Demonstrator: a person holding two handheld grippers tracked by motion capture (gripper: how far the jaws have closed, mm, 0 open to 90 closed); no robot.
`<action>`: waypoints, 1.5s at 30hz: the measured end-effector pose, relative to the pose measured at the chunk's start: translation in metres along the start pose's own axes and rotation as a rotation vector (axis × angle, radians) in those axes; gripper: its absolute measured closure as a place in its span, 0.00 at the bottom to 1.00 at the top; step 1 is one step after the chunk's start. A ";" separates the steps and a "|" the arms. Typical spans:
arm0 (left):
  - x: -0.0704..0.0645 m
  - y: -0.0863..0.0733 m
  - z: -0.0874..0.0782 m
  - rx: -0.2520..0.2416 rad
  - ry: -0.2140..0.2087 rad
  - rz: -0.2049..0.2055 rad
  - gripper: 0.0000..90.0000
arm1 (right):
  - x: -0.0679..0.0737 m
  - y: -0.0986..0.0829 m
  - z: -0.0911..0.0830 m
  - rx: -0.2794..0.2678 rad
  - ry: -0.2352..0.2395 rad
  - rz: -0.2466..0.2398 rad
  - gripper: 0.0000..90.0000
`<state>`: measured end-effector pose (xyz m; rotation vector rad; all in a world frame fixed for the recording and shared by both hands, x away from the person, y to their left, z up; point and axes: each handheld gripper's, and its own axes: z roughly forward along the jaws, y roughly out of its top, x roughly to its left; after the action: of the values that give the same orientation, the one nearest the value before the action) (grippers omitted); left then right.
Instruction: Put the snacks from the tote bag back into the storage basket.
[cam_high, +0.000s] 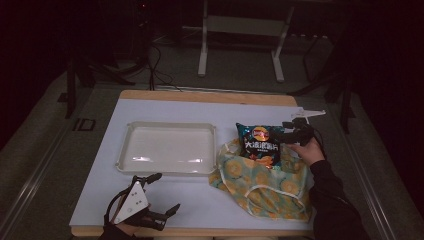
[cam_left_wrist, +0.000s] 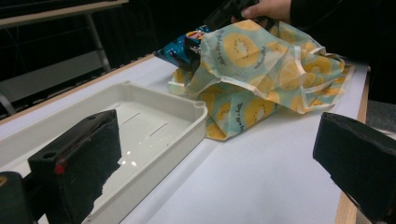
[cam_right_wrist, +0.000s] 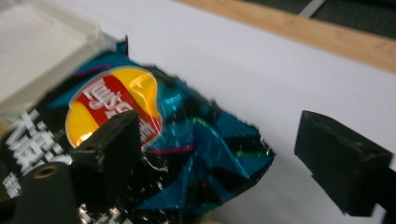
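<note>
Item: chip bag (cam_right_wrist: 187, 154), foil, light, crackly, fragile contents; I'd pinch its crimped top edge. My right gripper (cam_right_wrist: 219, 158) straddles that corner, jaws apart. My left gripper (cam_high: 155, 192) idles, jaws spread, near the white tray (cam_high: 125, 165).

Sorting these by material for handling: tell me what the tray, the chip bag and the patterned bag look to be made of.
Tray: apparently hard moulded plastic, cream, glossy; light glints on its floor and the rim is rolled.
Chip bag: thin metallised film by the look, shiny, with sharp crinkles and bright reflections.
Patterned bag: soft, matte cloth or coated fabric, hard to say which; it slumps in loose folds, with stitched edging.
</note>
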<state>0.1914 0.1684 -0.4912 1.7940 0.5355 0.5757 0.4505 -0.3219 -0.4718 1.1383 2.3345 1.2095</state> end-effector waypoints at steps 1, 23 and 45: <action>0.000 0.000 0.000 0.001 -0.001 0.000 0.02 | -0.001 -0.001 0.002 0.010 0.027 0.008 0.21; 0.001 0.000 0.000 -0.006 -0.003 -0.007 0.02 | 0.021 0.010 0.006 0.127 0.034 -0.091 1.00; 0.002 0.000 0.001 -0.002 -0.001 0.001 0.02 | 0.044 0.024 -0.045 -0.016 0.037 -0.150 1.00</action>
<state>0.1932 0.1691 -0.4912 1.7923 0.5329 0.5755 0.4098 -0.3057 -0.4206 0.9244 2.3846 1.2024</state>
